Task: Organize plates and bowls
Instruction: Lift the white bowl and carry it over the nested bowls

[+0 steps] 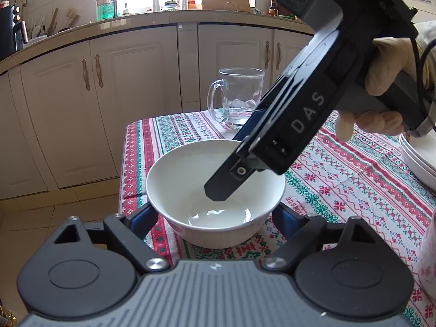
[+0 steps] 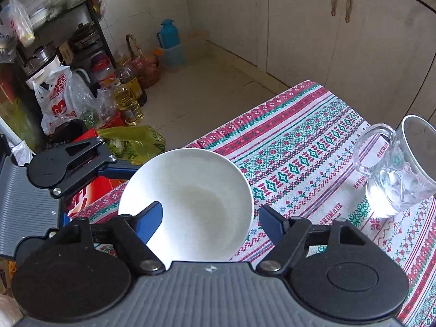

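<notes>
A white bowl (image 1: 190, 174) stands on the patterned tablecloth (image 1: 354, 179) near the table's corner; it also shows in the right wrist view (image 2: 196, 190). My left gripper (image 1: 215, 215) is open, one finger on each side of the bowl's base. My right gripper (image 2: 211, 219) is open and straddles the bowl's rim, with one blue finger (image 2: 151, 224) inside the bowl and the other (image 2: 269, 222) outside it. In the left wrist view the right gripper's finger (image 1: 226, 182) reaches down into the bowl from the upper right.
A glass mug (image 1: 237, 98) stands behind the bowl, also in the right wrist view (image 2: 395, 171). Stacked white plates (image 1: 419, 158) sit at the table's right edge. Cabinets (image 1: 109, 95) stand beyond the table. Bottles and bags (image 2: 128, 100) crowd the floor.
</notes>
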